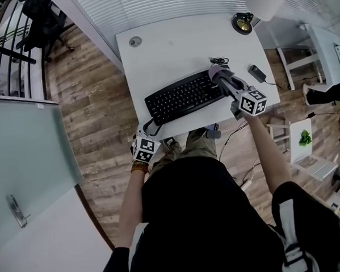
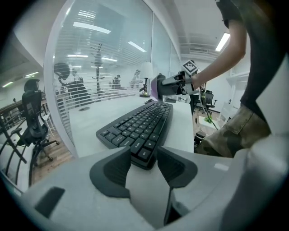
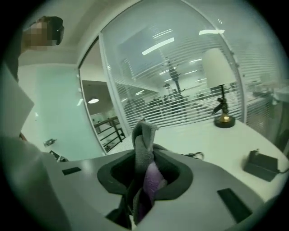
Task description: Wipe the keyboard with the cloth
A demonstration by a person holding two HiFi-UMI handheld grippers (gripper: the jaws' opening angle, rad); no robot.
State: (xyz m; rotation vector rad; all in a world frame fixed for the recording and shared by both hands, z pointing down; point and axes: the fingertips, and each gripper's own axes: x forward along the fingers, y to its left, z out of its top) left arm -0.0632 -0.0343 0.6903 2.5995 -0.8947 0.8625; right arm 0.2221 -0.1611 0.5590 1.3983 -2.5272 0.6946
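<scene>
A black keyboard (image 1: 182, 96) lies at an angle near the front edge of the white table (image 1: 171, 53). My left gripper (image 1: 150, 129) is at its near left corner. In the left gripper view that corner (image 2: 143, 153) sits between the two pads of the left gripper (image 2: 144, 166), which press on both of its sides. My right gripper (image 1: 227, 84) hovers over the keyboard's right end, shut on a bunched grey and purple cloth (image 1: 217, 73). The cloth (image 3: 145, 153) fills the right gripper (image 3: 145, 170) and sticks up past the fingertips. From the left, the cloth (image 2: 157, 86) hangs above the keyboard's far end.
A lamp with a gold base (image 1: 243, 23) stands at the table's back right. A black adapter (image 1: 257, 73) and a coiled cable (image 1: 218, 60) lie to the right of the keyboard. A glass wall with blinds borders the table's far side. A small white table with a plant (image 1: 305, 138) stands on the right.
</scene>
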